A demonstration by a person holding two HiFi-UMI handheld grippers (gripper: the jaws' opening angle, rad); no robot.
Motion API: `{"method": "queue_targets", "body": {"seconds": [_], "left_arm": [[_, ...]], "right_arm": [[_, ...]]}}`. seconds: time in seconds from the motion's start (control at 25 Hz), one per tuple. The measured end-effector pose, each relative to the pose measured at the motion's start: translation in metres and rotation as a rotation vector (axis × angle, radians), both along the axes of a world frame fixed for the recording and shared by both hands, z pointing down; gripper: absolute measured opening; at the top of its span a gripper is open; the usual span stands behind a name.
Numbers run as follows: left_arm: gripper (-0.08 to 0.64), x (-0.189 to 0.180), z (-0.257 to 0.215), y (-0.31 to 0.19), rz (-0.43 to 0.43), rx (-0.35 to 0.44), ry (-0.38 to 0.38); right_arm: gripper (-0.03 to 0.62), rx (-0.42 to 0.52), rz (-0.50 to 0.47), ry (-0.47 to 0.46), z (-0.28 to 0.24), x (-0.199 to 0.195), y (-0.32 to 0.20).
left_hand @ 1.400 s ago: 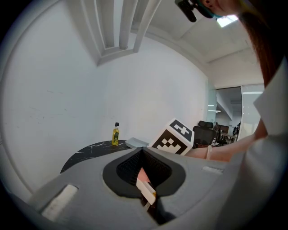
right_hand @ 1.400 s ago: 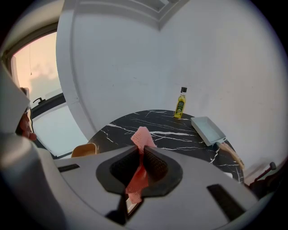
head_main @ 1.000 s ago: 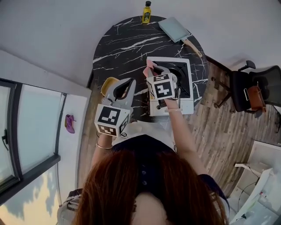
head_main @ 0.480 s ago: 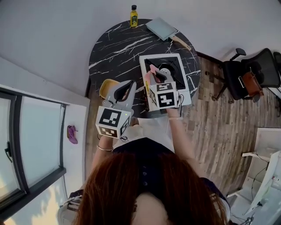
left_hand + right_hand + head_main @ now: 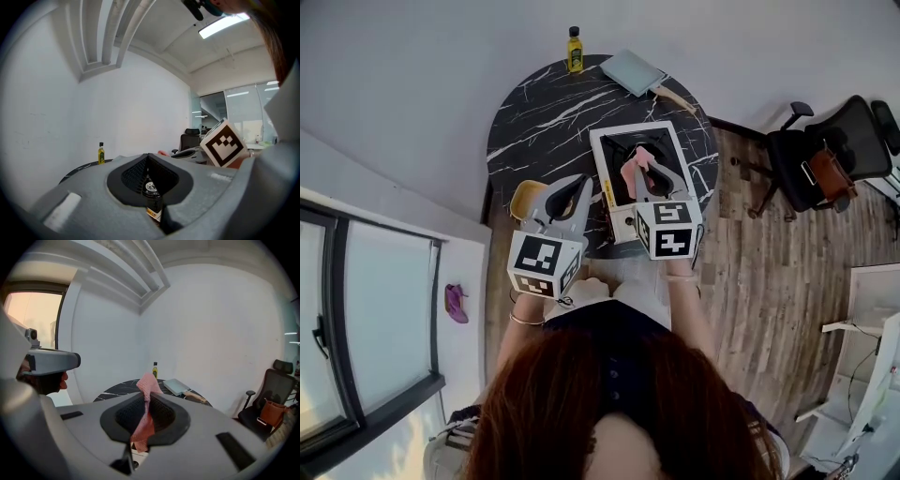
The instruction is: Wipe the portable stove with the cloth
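The white portable stove (image 5: 617, 142) with a black top sits at the near right of the round black marble table (image 5: 539, 112). My right gripper (image 5: 643, 171) hovers over the stove's middle, shut on a pink cloth (image 5: 631, 178) that hangs between its jaws. In the right gripper view the cloth (image 5: 148, 386) sticks up past the gripper (image 5: 147, 398), and a bit of the stove (image 5: 140, 458) shows below. My left gripper (image 5: 580, 185) is held left of the stove with its jaws shut and nothing in them (image 5: 148, 157). A dark bottle (image 5: 152, 199) shows through the gap beneath.
A yellow bowl (image 5: 528, 198) sits at the table's near left edge beside the left gripper. At the far edge stand an oil bottle (image 5: 574, 50) and a cleaver (image 5: 634, 71). An office chair (image 5: 839, 150) is off to the right, over the wooden floor.
The right gripper has carried the pink cloth from the stove's left edge toward its middle. The left gripper has kept its place beside the stove.
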State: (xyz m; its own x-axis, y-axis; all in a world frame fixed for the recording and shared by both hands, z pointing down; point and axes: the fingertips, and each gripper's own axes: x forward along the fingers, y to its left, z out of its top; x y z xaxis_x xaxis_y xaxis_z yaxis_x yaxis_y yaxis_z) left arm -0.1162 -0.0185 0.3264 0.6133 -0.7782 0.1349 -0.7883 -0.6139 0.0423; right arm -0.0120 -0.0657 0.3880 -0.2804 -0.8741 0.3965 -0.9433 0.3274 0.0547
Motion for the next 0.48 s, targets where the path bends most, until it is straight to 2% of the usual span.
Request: {"method": "queue_targets", "body": {"seconds": [0.48], "left_arm": [[0.012,0.036,-0.016,0.013,-0.024,0.022,-0.016]], "right_arm": [[0.034,0.065,-0.011,-0.040,-0.025,0.041,0.035]]}}
